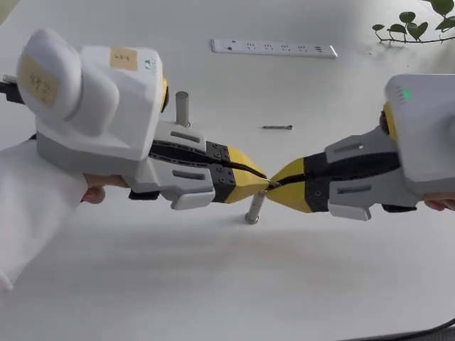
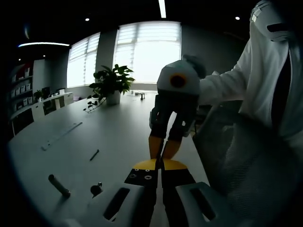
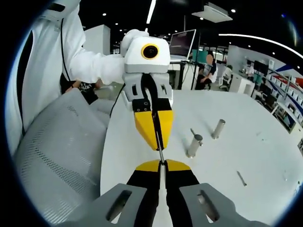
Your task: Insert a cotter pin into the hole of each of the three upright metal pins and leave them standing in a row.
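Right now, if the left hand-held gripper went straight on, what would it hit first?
The right hand-held gripper, tip to tip with it. Both seem shut on the thin cotter pin between them.

Left gripper (image 1: 264, 181), right gripper (image 1: 274, 184): yellow tips, black links, grey bodies; cotter pin (image 3: 161, 150) grey; metal pin (image 1: 182, 108) at 11 o'clock silver.

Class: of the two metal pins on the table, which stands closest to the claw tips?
The front metal pin, right below where the left claw and right claw meet; the rear metal pin stands back toward the power strip.
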Tool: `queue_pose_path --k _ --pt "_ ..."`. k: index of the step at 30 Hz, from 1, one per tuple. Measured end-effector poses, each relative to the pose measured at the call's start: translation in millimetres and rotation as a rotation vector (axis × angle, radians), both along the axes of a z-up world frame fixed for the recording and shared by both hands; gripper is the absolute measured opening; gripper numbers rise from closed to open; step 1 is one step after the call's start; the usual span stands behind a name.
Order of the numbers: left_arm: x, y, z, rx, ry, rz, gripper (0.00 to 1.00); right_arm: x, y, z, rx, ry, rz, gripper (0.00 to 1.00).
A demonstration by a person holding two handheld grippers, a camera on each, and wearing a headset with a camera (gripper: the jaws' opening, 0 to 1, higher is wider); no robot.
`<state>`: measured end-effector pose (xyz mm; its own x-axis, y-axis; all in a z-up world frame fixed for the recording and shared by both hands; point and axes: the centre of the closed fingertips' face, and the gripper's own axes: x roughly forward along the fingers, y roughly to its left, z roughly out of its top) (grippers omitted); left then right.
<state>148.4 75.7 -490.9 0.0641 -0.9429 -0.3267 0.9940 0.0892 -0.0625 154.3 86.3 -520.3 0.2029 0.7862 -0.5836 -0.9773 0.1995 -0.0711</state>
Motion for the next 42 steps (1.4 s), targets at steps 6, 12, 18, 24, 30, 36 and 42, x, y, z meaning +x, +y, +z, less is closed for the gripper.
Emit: queue_pose_path --k 6,12,18,24,30,36,42 --pt "-0.3 3.0 -10.8 0.048 -0.022 -0.019 0.0 -2.8 0.4 0.2 -0.003 0.009 0.01 0.0" --pt "0.3 6.3 -17.4 0.063 -0.023 -0.033 0.0 -5.7 -0.6 -2.6 -0.019 0.019 0.03 0.0" --pt "-1.9 7.9 -23.4 0.089 -0.022 -0.053 0.0 -11.2 0.0 -5.1 -0.044 0.034 0.058 0.0" --pt "-4.8 8.0 -26.3 0.109 -0.023 -0.07 0.0 -15.3 -0.2 -8.2 -0.058 0.043 0.078 0.0" --pt "-4.0 4.7 -26.7 0.107 -0.028 -0.067 0.0 -14.1 -4.3 -8.5 -0.057 0.043 0.061 0.0" --pt "5.7 1.9 -28.1 0.109 -0.051 -0.027 0.06 -8.2 -16.0 -10.8 -0.067 0.028 0.041 0.0" --pt "17.1 3.0 -33.2 0.126 -0.055 0.016 0.15 -0.3 -31.9 -17.4 -0.087 0.029 0.008 0.0"
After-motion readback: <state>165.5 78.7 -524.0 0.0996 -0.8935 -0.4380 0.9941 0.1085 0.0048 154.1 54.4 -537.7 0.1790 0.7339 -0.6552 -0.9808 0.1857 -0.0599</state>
